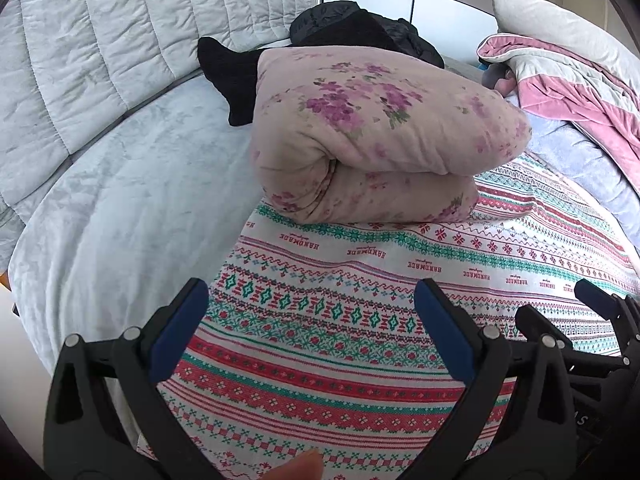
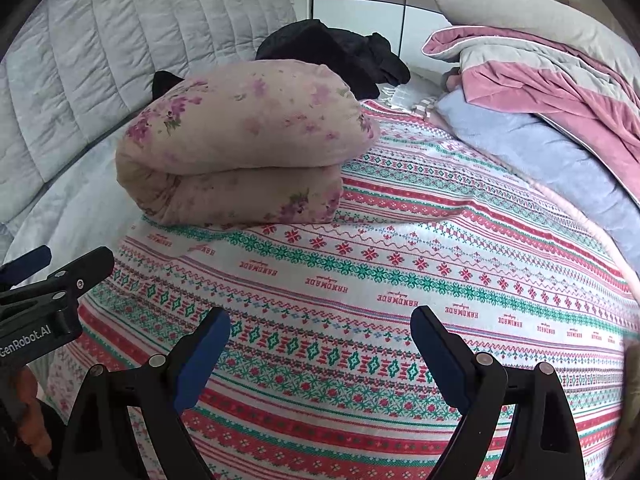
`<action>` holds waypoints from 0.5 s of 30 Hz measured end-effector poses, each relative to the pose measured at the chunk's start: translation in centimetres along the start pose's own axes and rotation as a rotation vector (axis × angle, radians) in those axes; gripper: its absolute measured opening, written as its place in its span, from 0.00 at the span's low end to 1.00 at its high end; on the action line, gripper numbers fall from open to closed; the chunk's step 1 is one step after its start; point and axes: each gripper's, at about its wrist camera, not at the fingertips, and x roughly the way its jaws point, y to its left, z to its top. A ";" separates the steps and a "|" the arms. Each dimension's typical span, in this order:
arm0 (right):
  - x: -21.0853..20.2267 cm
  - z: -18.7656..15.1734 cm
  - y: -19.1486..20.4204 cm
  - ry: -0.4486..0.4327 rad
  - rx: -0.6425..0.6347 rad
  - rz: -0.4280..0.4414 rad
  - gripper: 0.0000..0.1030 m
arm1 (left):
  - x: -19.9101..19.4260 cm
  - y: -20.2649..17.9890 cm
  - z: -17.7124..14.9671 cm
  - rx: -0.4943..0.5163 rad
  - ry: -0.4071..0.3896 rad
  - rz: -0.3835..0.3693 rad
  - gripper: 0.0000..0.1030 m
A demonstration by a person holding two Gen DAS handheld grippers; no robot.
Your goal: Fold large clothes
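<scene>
A red, green and white patterned cloth (image 1: 360,312) (image 2: 400,280) lies spread flat over the bed, under both grippers. On its far left part rests a folded pink floral quilt (image 1: 360,140) (image 2: 240,148). My left gripper (image 1: 312,312) hovers over the near part of the patterned cloth, open, with nothing between its blue pads. Close to its right, my right gripper (image 2: 320,336) is also open and empty above the same cloth. Each gripper shows at the edge of the other's view: the right gripper (image 1: 556,304) and the left gripper (image 2: 72,258).
Black clothes (image 1: 352,28) are piled behind the quilt. A pink and grey blanket (image 2: 560,80) and a grey pillow (image 2: 520,4) lie at the far right over a pale blue cloth (image 2: 540,152). A quilted grey headboard (image 1: 120,40) runs along the left. White wardrobe doors (image 2: 360,0) stand behind.
</scene>
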 end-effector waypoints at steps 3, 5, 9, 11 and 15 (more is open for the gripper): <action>0.0 0.0 0.0 0.001 0.002 0.002 0.90 | 0.0 0.0 0.0 0.003 0.000 0.000 0.99; 0.0 0.0 0.0 0.000 0.001 0.004 0.90 | 0.0 0.0 0.0 0.004 0.000 0.001 0.99; -0.1 0.0 0.1 -0.001 0.000 0.004 0.90 | 0.0 0.1 0.0 0.001 -0.001 0.003 0.99; 0.0 0.0 0.1 0.000 0.000 0.005 0.90 | 0.0 0.1 0.0 0.000 0.000 0.004 0.99; 0.0 0.0 0.1 0.003 -0.003 0.005 0.90 | 0.0 0.2 0.1 0.000 0.000 0.003 0.99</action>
